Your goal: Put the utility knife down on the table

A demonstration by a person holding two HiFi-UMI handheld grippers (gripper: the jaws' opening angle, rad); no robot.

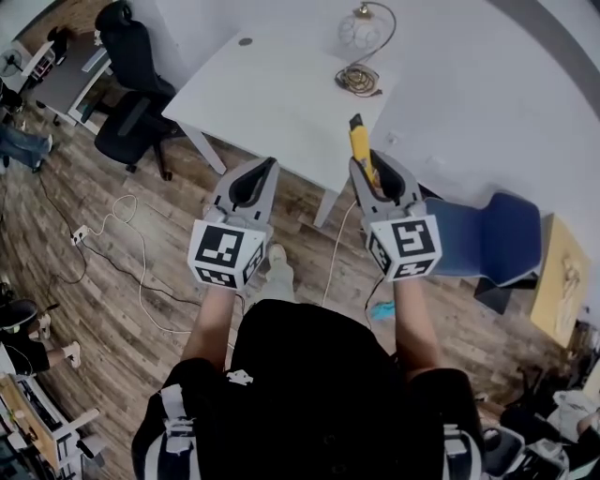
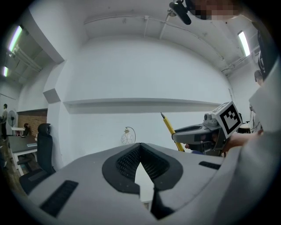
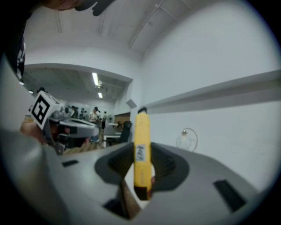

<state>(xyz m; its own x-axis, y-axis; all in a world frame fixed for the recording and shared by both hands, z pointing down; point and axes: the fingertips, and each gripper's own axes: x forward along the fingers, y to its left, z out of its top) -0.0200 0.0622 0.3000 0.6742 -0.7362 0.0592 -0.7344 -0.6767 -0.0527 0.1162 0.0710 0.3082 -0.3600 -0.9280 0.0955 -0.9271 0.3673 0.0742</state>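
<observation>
We see one white table (image 1: 272,94) ahead, and it is the biggest thing here. One blue chair (image 1: 492,234) stands at its right end and one black office chair (image 1: 131,84) at its left. All of them rest on a wooden floor (image 1: 112,281).

We hold two grippers, side by side and level, in front of the table's near edge. Each carries one marker cube, so we count two cubes.

The left gripper (image 1: 269,166) has its jaws together at the tips. In the left gripper view only a narrow wedge of daylight shows behind the meeting point. Nothing sits between them and they touch nothing else.

The right gripper (image 1: 377,178) has its jaws partly apart and clamped on the one utility knife (image 3: 142,149). The pads press the lower part of its yellow body from both sides. The knife juts out past the fingertips, tilted upward, with its dark tip pointing toward the table. It is up in the air in that grip, not lying on the tabletop.

On the far part of the table we count one small desk lamp (image 1: 361,28) with a round shade. Just in front of it lies one coil of cable (image 1: 358,80). Both are well apart from the grippers.
</observation>
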